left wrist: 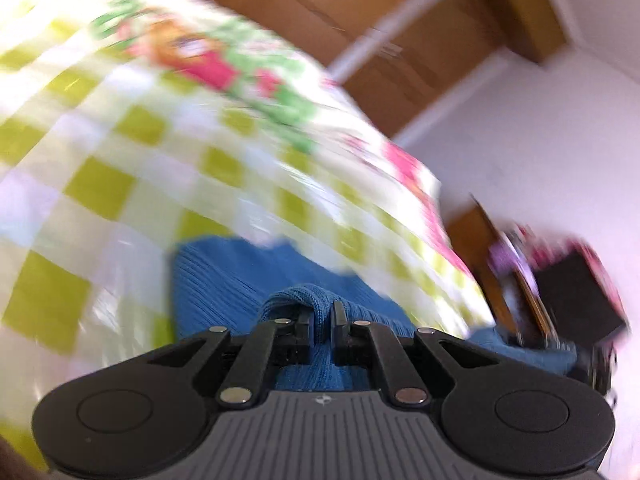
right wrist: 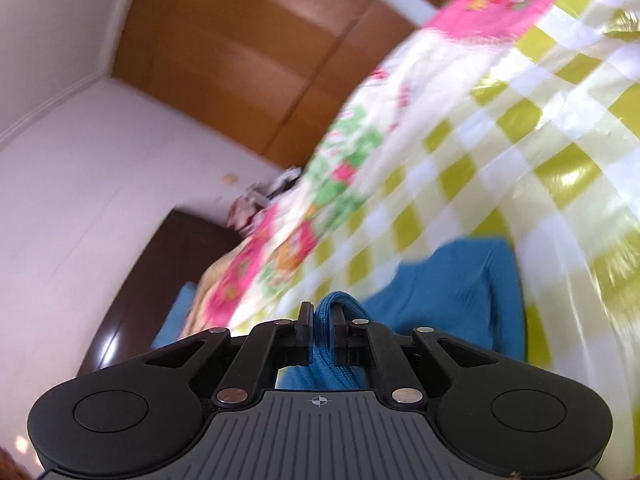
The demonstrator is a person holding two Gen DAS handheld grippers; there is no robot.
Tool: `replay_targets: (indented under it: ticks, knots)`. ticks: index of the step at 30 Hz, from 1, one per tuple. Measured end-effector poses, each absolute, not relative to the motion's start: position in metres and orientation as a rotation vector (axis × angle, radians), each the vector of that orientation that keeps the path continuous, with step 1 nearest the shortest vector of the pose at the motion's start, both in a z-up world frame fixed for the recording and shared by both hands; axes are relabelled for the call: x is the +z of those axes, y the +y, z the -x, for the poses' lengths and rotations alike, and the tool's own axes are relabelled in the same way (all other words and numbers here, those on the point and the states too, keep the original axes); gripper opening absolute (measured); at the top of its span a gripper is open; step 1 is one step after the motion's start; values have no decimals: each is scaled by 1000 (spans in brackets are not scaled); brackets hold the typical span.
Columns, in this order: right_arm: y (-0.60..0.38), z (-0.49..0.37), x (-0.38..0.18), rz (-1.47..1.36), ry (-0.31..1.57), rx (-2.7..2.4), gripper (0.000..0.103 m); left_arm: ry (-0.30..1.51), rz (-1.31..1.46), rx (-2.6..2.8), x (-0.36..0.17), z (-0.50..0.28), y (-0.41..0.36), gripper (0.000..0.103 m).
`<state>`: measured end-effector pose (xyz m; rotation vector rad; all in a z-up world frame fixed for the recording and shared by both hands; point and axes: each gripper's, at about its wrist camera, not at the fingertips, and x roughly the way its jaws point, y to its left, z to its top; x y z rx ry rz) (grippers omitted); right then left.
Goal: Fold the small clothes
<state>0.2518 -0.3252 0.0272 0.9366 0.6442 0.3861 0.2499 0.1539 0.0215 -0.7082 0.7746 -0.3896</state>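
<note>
A blue ribbed knit garment [left wrist: 224,276] hangs over the bed; it also shows in the right wrist view [right wrist: 452,292]. My left gripper [left wrist: 321,312] is shut on a bunched edge of the blue garment, which pokes up between the fingers. My right gripper [right wrist: 322,314] is shut on another bunched edge of the same garment. Both views are tilted and blurred by motion. The lower part of the garment is hidden behind the grippers.
A bedspread with green-and-white checks and pink flowers [left wrist: 132,128] covers the bed [right wrist: 500,112]. A brown wooden wardrobe [left wrist: 360,12] stands behind it, seen too in the right wrist view [right wrist: 240,52]. White walls, a dark wooden board [right wrist: 160,264] and dark clutter [left wrist: 572,292] sit beside the bed.
</note>
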Motion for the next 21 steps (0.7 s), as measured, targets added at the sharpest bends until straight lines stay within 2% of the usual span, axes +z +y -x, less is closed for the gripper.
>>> replay_targets:
  ticks: [5,12,15,17,21]
  knots:
    - [-322,-293,-9,-915,681,273,12,829,698,-301,-15,-271,153,22]
    - [-328,-258,-14,-780,695,254,13,806,688,-299,-6,-251,158,29]
    - [-312,-240,5,-492,675,251,16,781,595,-309,10,-233,159,34]
    - [-295,-233,11,-275,665,255,23,788,493,-295,14,-226,158,35]
    - [-261,-234,9,74,634,268,26,813,336,-303,13,-219,150,35]
